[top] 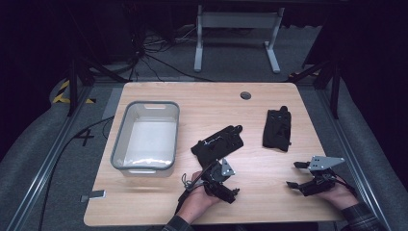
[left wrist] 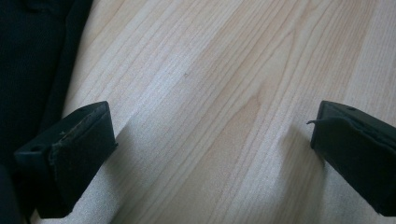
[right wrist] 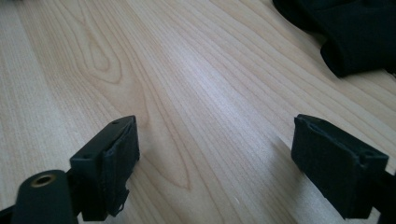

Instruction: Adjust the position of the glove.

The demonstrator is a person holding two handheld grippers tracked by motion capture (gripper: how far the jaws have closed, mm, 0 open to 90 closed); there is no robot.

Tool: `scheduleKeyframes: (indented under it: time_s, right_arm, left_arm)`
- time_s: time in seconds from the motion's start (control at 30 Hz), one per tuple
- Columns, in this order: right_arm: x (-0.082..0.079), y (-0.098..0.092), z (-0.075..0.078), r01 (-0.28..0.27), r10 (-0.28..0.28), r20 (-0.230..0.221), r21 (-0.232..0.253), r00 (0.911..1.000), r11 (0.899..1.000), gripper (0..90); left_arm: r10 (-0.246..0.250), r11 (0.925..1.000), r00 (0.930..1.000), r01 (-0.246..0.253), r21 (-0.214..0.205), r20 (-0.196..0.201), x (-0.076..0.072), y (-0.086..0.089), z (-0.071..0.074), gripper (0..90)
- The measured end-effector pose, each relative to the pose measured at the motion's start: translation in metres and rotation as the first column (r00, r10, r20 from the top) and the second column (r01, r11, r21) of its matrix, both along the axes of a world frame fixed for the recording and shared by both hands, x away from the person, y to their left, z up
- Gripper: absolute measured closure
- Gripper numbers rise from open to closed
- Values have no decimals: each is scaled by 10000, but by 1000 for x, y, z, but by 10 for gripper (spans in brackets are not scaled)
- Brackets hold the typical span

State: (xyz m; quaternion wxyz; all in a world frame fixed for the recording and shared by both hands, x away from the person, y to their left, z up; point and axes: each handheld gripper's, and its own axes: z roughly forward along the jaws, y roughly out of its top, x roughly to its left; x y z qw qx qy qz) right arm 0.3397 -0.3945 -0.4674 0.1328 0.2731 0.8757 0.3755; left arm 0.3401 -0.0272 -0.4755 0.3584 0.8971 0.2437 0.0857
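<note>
Two black fabric items lie on the wooden table point(top: 159, 192). One fabric item point(top: 217, 143) is at the middle; the other point(top: 277, 129) lies further right. My left gripper point(top: 222, 182) is just in front of the middle item, open, with bare wood between its jaws point(left wrist: 212, 144); that item's dark edge point(left wrist: 32, 56) shows at the upper left. My right gripper point(top: 296, 174) is near the front right edge, open and pointing left. Nothing is between its jaws point(right wrist: 215, 158), and the right-hand item's corner point(right wrist: 355, 32) shows at the upper right.
A white bin with a grey rim point(top: 118, 139) stands at the left of the table. A round cable hole point(top: 246, 95) sits near the far edge. A small grey tag point(top: 96, 195) lies at the front left corner. A white table frame point(top: 235, 29) stands beyond.
</note>
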Motion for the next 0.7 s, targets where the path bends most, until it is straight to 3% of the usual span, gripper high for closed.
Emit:
scheduleKeyframes:
  time_s: [0.23, 0.3, 0.37, 0.43, 0.57, 0.7]
  right_arm:
    - [1, -1, 1, -38, 38, -56, 17, 10000, 10000, 179]
    - [3, -2, 6, 41, -43, -188, -91, 9998, 9999, 268]
    - [4, -2, 8, 50, -50, -195, -35, 9998, 10000, 307]
    - [5, -2, 15, 7, -6, -63, 158, 10000, 9999, 406]
    - [9, 3, 20, -146, 149, -179, 173, 9997, 9997, 595]
    - [16, 8, 23, -248, 254, -227, 273, 9994, 9993, 729]
  left_arm:
    - [-4, 10000, 10000, 4, 7, -5, 0, 0, 0, 0]
    - [25, 10000, 10000, -25, 7, 1, 0, 0, 0, 0]
    - [49, 10000, 10000, -49, -2, 1, 0, 0, 0, 0]
    - [29, 10000, 10000, -29, -9, 38, -1, -1, 0, 0]
    - [26, 10000, 10000, -26, -11, 55, -1, -1, 0, 0]
    - [74, 10000, 10000, -74, -26, -7, -2, -1, 0, 0]
